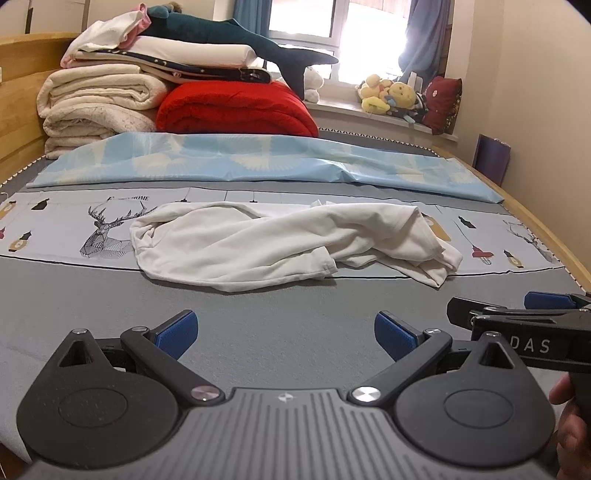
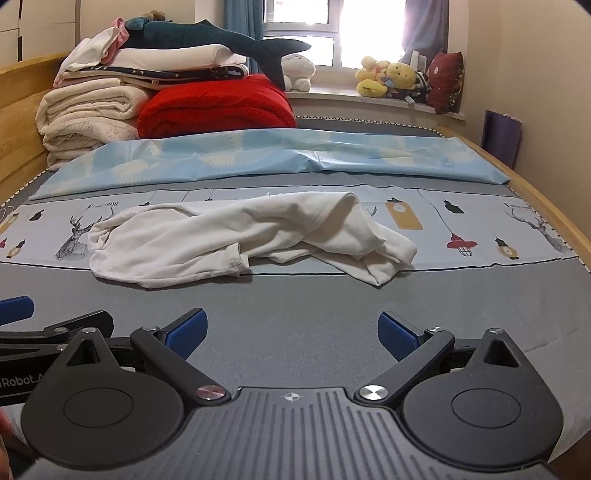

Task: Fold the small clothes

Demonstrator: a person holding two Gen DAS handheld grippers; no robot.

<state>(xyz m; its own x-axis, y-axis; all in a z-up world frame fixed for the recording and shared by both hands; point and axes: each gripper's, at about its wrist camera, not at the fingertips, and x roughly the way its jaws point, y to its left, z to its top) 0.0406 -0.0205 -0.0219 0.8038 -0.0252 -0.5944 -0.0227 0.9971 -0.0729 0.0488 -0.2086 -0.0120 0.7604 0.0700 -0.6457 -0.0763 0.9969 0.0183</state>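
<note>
A crumpled white garment (image 1: 291, 243) (image 2: 240, 236) is seen lying unfolded on the bed (image 1: 258, 332), across the deer-printed sheet (image 1: 55, 229) and its grey edge. The left gripper (image 1: 286, 334) and the right gripper (image 2: 291, 330) are held side by side short of the garment, both with jaws spread wide and nothing gripped. Behind it, folded blankets (image 1: 96, 99), a red quilt (image 1: 236, 110) and a plush shark (image 1: 229, 35) are stacked.
</note>
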